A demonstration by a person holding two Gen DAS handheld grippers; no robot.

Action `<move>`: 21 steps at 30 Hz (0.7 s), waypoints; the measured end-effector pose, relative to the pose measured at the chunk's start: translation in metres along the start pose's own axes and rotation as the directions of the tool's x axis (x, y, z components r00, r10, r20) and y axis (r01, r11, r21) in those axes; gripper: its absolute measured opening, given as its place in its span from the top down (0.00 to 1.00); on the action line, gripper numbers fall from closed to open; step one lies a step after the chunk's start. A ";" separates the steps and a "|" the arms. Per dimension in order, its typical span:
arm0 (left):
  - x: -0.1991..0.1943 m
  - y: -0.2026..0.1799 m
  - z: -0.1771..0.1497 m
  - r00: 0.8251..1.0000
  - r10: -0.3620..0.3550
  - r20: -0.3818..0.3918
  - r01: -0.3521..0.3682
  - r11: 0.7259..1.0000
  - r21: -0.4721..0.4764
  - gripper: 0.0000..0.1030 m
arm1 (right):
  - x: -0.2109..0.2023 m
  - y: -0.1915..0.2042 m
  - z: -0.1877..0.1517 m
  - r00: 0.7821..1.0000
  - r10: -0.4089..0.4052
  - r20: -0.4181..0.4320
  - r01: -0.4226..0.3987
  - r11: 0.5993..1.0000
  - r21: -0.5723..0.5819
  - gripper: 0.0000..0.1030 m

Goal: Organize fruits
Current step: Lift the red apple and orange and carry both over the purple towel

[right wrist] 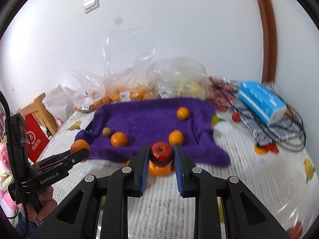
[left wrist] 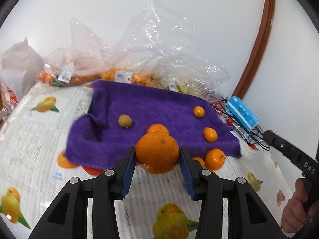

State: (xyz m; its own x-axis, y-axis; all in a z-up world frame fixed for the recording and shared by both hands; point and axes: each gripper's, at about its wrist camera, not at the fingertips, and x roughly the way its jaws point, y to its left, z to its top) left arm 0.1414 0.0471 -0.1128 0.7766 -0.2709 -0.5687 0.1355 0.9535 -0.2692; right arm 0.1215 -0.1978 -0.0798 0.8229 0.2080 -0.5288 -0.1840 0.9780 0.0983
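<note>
My left gripper (left wrist: 157,151) is shut on a large orange (left wrist: 157,155), held above the table's front part. My right gripper (right wrist: 161,147) is shut on a small red apple-like fruit (right wrist: 161,155), lifted over an orange (right wrist: 159,170) lying on the table. Behind both lies a purple towel (left wrist: 143,105) (right wrist: 151,117) with three small oranges (left wrist: 199,112) (left wrist: 210,134) (left wrist: 158,129) and a yellow-green fruit (left wrist: 125,121) on it. The left gripper (right wrist: 80,151) with its orange (right wrist: 79,145) shows at the left of the right wrist view.
Clear plastic bags of fruit (left wrist: 119,75) (right wrist: 179,83) line the wall behind the towel. A blue tissue pack (right wrist: 261,101) on dark wire and packets lies at the right. A red bag (right wrist: 34,139) and a wooden chair (right wrist: 39,109) stand left. A hand (left wrist: 297,209) holds the right gripper's handle.
</note>
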 end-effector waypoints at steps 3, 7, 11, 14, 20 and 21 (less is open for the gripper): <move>0.000 0.002 0.015 1.000 0.012 0.023 -0.012 1.000 0.005 0.60 | 0.004 0.007 0.014 0.999 0.004 0.031 -0.003 1.000 -0.023 0.76; 0.006 0.003 0.036 0.999 0.031 0.044 -0.031 1.000 -0.001 0.60 | 0.015 0.014 0.029 0.998 0.017 0.060 -0.015 0.999 -0.029 0.76; 0.019 -0.002 0.047 0.998 0.047 0.045 -0.048 0.999 0.017 0.60 | 0.030 0.015 0.039 0.998 0.019 0.065 -0.017 0.999 -0.033 0.76; 0.033 -0.008 0.052 0.998 0.054 0.034 -0.055 0.998 0.035 0.60 | 0.041 0.011 0.042 0.998 0.031 0.055 -0.030 0.999 -0.024 0.76; 0.054 -0.019 0.070 0.998 0.054 0.032 -0.057 0.995 0.083 0.60 | 0.065 -0.004 0.063 0.998 0.046 0.045 -0.047 0.998 0.030 0.76; 0.057 -0.019 0.072 0.998 0.054 0.035 -0.057 0.995 0.087 0.60 | 0.066 -0.004 0.067 0.998 0.049 0.050 -0.051 0.998 0.030 0.76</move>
State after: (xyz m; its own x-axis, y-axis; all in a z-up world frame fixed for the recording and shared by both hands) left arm 0.2275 0.0232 -0.0843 0.8036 -0.2146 -0.5552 0.1444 0.9752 -0.1678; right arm 0.2127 -0.1873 -0.0590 0.8388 0.2566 -0.4802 -0.2092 0.9662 0.1508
